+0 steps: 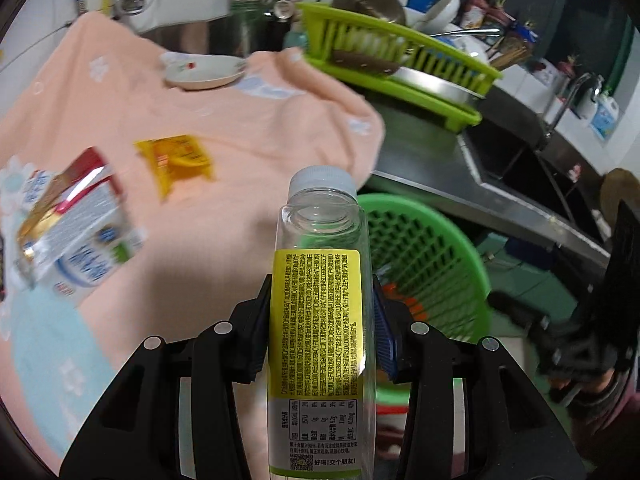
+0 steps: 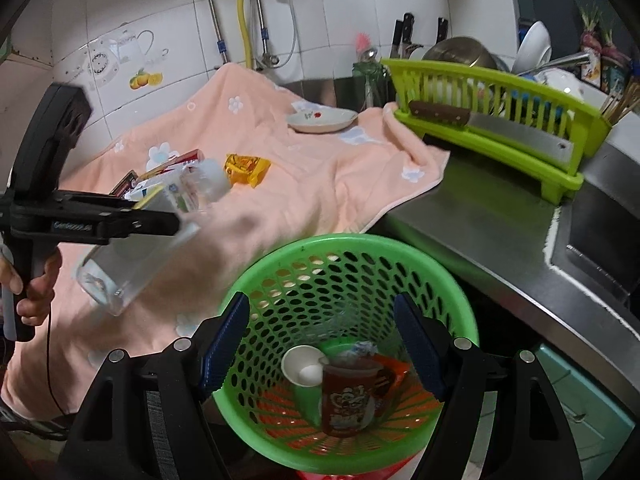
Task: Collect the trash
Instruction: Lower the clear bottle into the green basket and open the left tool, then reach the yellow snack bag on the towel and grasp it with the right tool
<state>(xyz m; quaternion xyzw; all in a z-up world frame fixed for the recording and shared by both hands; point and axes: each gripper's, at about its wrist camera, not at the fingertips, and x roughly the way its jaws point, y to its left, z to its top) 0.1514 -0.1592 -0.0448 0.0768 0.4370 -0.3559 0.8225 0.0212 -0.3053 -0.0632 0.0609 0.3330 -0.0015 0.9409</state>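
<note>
Your left gripper [image 1: 320, 316] clamps clear bottle [image 1: 320, 280]; right gripper [image 2: 326, 344] wide open, empty, green basket [image 2: 460, 304] just below.

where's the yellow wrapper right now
The yellow wrapper lies on the peach towel, left of centre in the right wrist view, beside the milk carton and in front of the small plate.

the left wrist view looks steeply down along its jaws over the bench's front edge, close to the pink towel [image 1: 224, 128]. the right wrist view faces down into the green basket [image 2: 280, 264] below that edge. both share towel, basket [image 1: 460, 248] and dish rack [image 1: 400, 60].
</note>
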